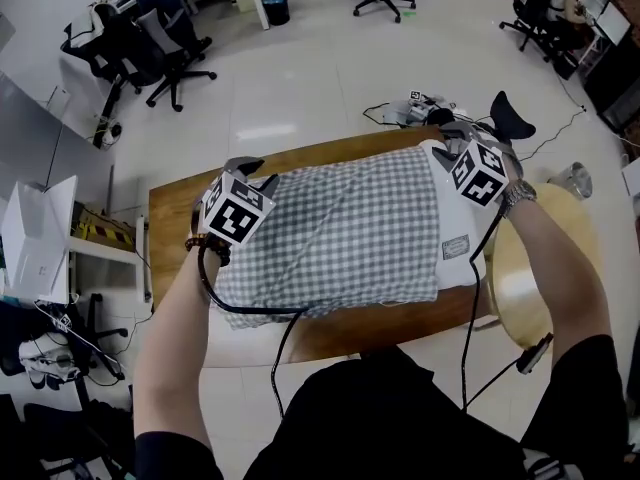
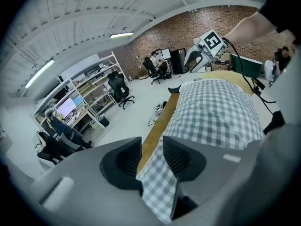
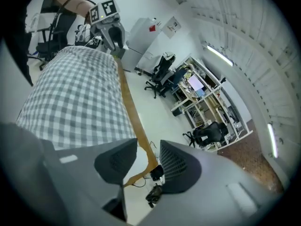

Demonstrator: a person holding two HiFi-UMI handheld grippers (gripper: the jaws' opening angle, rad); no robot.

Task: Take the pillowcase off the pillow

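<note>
Grey-and-white checked cloth: the pillowcase [image 1: 340,233], covering nearly all of a white pillow [image 1: 455,218] that is lying lengthwise on the wooden desk [image 1: 175,218], its bare end poking out on the right.

Handling, as judged: soft, light and limp, likely to be bunching and sliding over the filling rather than resisting. It is best taken by pinching the closed-end corners and drawing them away while the exposed white end is being pinned.

Left gripper [image 2: 151,149]: standing partly open, a corner of the check lying loose between the jaws, not clamped.

Right gripper [image 3: 148,145]: hovering partly open at the pillow's bare end, holding nothing — only desk edge and floor showing through the gap.

Room: pale glossy floor [image 1: 300,78], black office chairs [image 1: 165,58], shelving with monitors [image 3: 200,95], brick wall [image 2: 197,29].
</note>
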